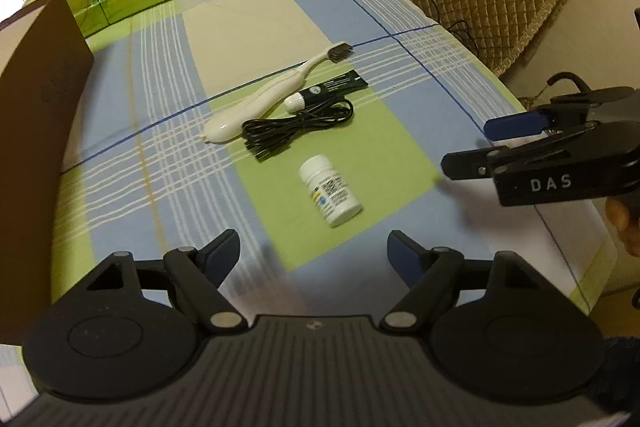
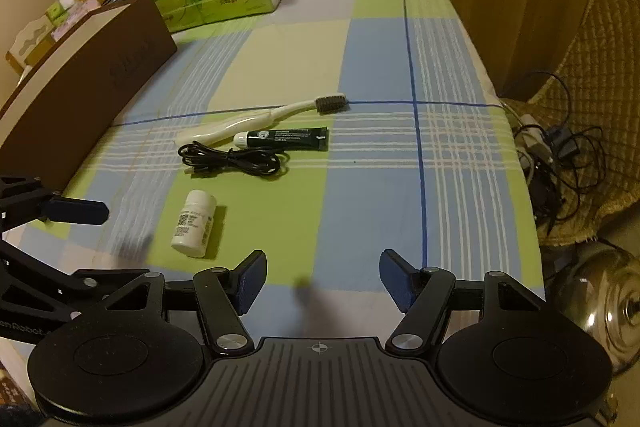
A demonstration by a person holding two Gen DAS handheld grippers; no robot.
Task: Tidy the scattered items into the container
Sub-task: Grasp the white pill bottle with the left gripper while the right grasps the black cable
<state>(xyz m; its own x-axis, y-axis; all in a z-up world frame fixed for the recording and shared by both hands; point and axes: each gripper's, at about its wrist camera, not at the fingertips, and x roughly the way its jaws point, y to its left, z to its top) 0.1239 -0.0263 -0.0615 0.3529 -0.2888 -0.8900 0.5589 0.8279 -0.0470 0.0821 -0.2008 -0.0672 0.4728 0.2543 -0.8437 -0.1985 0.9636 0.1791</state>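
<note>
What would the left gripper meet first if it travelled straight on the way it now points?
Probably the white pill bottle, lying on its side on the checked cloth just ahead of the open left gripper. Behind it lies the coiled black cable. Depth is uncertain in this fisheye view.

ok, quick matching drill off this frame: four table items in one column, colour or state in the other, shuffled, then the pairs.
Items:
1. toothbrush
2. tube
3. cable
4. pill bottle

Descriptions:
A. black, coiled in a loose bundle
B. white, lying on its side, nearest both grippers
C. cream handle, dark bristles, farthest of the four
D. dark body with a white cap

Pairs: 1-C, 2-D, 3-A, 4-B
</note>
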